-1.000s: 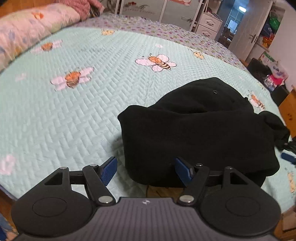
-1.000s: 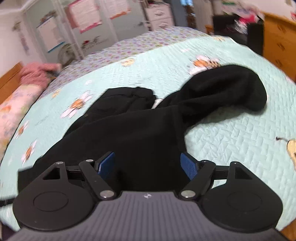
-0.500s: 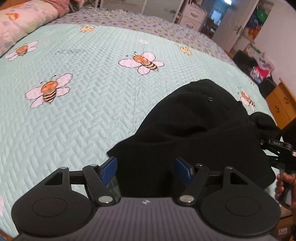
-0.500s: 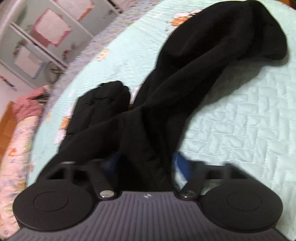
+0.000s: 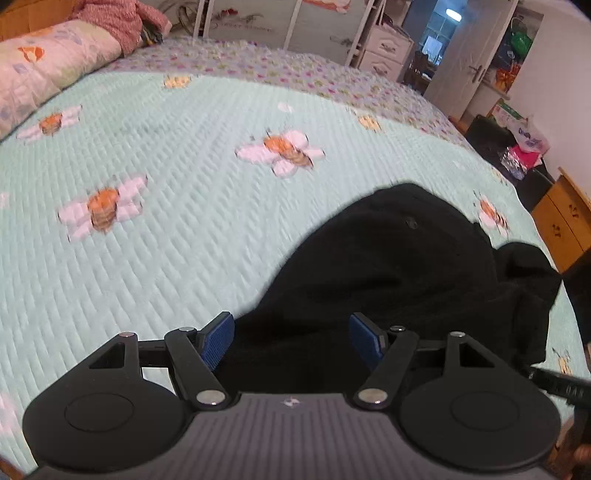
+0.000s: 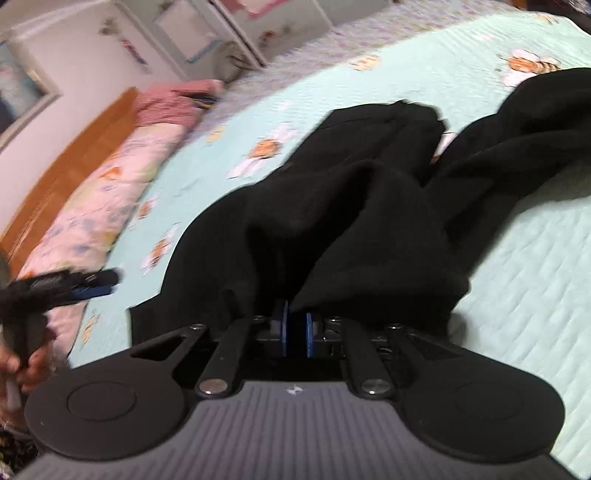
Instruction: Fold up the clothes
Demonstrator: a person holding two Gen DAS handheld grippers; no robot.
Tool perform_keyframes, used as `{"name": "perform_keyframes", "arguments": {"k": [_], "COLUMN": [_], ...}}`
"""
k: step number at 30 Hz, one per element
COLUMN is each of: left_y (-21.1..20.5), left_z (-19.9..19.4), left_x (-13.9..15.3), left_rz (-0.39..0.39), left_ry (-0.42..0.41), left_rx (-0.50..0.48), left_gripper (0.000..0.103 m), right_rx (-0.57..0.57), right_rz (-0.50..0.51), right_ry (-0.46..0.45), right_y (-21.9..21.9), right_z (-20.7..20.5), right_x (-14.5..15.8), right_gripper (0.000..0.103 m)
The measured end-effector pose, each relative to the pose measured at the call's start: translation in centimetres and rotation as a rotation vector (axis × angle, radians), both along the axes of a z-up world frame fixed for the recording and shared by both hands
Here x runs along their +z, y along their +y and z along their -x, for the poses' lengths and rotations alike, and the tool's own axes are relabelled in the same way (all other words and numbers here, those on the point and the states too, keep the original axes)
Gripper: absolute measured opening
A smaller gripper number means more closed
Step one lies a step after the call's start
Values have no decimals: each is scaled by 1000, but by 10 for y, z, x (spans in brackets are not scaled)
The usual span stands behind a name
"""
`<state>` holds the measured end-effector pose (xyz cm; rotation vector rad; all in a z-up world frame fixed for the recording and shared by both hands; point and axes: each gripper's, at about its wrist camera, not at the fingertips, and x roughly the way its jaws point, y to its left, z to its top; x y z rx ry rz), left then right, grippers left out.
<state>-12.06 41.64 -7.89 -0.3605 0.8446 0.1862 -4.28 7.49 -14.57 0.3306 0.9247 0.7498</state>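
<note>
A black garment [image 5: 388, 266] lies crumpled on the mint bee-print bedspread [image 5: 166, 240]. My left gripper [image 5: 291, 341] hovers over its near left edge, open, the blue pads wide apart and not pressing the cloth below them. In the right wrist view the garment [image 6: 351, 206] stretches away, one long part [image 6: 524, 133] trailing to the right. My right gripper [image 6: 296, 328] is at the near hem with its jaws closing, and a fold of black cloth is pinched between the blue pads. The left gripper [image 6: 92, 284] shows at the left, held by a hand.
A rolled floral quilt [image 6: 110, 192] and a wooden headboard [image 6: 74, 155] run along the bed's far side, with a pink garment [image 5: 114, 18] on it. A wooden dresser [image 5: 565, 225], bags and a white door stand past the bed's right edge.
The right gripper's jaws went from wide apart to nearly together on the garment's hem, and its view swung. The left gripper drifted along the garment's edge and stayed open.
</note>
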Motion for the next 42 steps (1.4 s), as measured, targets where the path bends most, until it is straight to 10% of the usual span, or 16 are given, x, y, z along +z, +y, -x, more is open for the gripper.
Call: {"name": "perform_keyframes", "arguments": {"k": [4,10,18,28,42], "left_y": [-35,-76,-99,-96,-70], "left_z": [20,20,17,30,38], "left_x": [8,3,-35,-6,13], "left_rz": [-13,-83,-114,-113,-74], "left_ry": [-16,31,157,68,54], "left_rx": [-47,-88,-130,-158,-44], "left_gripper": [72,72,72,72,72], "right_rx": [76,240,-40,-287,-358], "right_rz": [-155,16,152,-118,-24], "right_ry": [96,178,192,7,273], "right_y": [-12,-19,-102,-111,-17], "right_z": [40,67,60,-43,-188], "right_x": [1,-14,-3,40,-27], "right_gripper": [13,15,45,75,89]}}
